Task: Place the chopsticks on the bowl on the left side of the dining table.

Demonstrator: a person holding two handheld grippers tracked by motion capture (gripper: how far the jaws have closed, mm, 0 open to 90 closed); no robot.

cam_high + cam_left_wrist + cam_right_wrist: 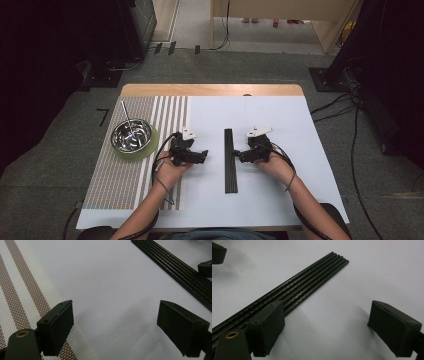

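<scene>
A row of several thin black rods (230, 160) lies side by side on the white table sheet (280, 200), running front to back. The rods (294, 292) pass under the left jaw in the right gripper view and cross the top right corner as rods (175, 270) in the left gripper view. My left gripper (205, 156) rests on the sheet left of the rods, open and empty (115, 327). My right gripper (239, 156) sits just right of the rods, open and empty (327, 327). The two grippers face each other across the rods.
A steel bowl (131, 135) with a metal stick leaning in it stands on a green coaster (150, 148) on the striped placemat (120, 180) at the left. Cables (350, 110) run on the floor at the right. Dark equipment stands beyond the table.
</scene>
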